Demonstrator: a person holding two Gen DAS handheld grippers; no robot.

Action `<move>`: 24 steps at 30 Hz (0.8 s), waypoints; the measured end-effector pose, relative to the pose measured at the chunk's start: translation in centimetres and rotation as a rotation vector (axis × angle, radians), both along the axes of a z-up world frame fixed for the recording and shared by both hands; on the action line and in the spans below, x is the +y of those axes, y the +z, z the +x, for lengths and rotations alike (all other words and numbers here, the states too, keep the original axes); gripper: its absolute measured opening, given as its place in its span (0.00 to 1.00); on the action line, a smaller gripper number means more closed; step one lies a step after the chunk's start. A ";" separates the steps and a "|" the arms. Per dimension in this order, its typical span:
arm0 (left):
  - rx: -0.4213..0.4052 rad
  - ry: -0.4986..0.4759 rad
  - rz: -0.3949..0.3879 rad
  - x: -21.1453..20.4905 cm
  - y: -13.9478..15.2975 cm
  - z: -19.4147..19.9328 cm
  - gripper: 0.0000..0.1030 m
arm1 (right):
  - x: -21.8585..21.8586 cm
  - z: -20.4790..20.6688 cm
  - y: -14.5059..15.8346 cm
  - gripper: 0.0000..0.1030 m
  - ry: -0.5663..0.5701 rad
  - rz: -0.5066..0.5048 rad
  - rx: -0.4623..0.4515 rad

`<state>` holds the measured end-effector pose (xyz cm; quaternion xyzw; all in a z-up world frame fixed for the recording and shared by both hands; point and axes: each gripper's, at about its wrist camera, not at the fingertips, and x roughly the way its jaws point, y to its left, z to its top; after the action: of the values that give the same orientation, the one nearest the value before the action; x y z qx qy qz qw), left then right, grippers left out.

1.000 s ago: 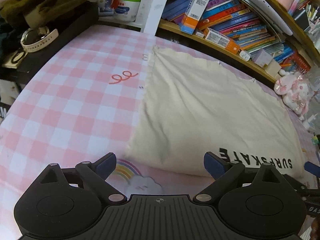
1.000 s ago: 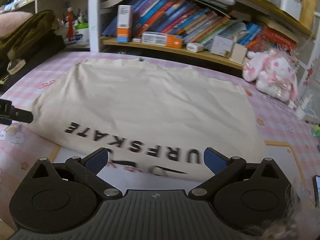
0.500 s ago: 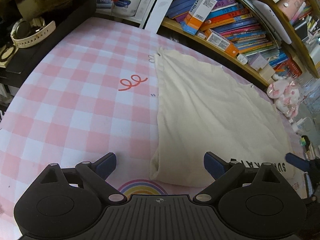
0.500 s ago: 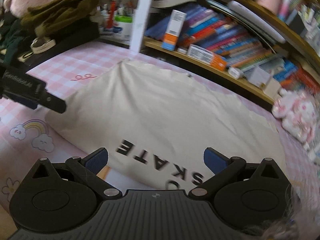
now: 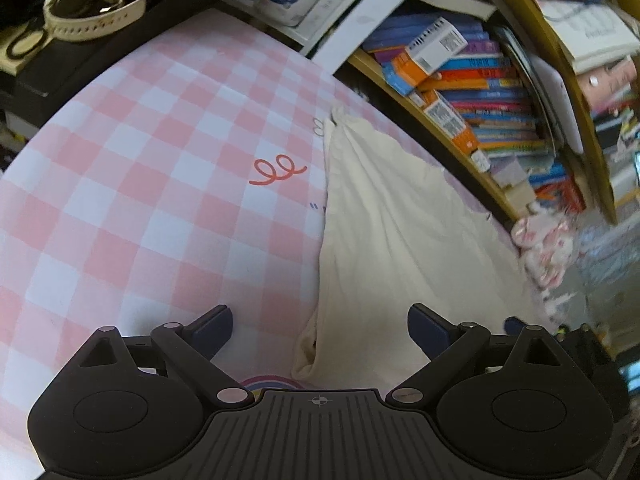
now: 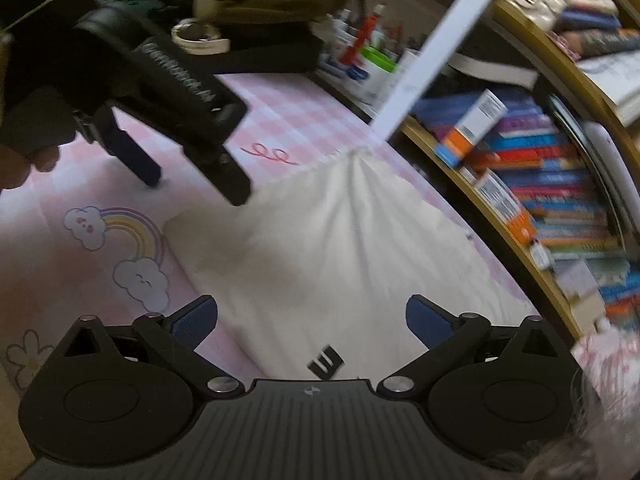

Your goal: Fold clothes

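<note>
- The left gripper (image 5: 320,326) has moved toward the 9 o'clock edge of the folded cream cloth (image 5: 400,248); fingers wide apart, empty.
- The right gripper (image 6: 312,316) has swung left over the cloth; fingers wide apart, empty.

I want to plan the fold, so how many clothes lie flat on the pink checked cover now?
1: a cream garment lies on the pink checked cover, in front of the bookshelf. The left gripper and right gripper are open above its near edge. Others may be out of frame.
</note>
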<state>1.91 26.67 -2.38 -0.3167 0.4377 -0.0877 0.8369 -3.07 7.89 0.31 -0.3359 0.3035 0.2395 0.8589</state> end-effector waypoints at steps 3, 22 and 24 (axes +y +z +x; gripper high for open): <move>0.016 0.038 -0.077 0.8 -0.4 0.0 0.93 | 0.9 0.2 -0.3 0.89 0.052 -0.026 0.000; 0.077 0.124 -0.315 3.1 -2.2 -0.6 0.93 | 6.3 2.1 -1.8 0.41 0.163 0.000 0.215; 0.088 0.116 -0.341 3.0 -2.4 -0.3 0.93 | 5.9 3.0 -1.7 0.36 0.123 0.037 0.259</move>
<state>1.58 29.63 -4.79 -0.4824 0.4335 -0.0982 0.7548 -0.09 13.76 -1.41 -0.3044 0.3863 0.3385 0.8022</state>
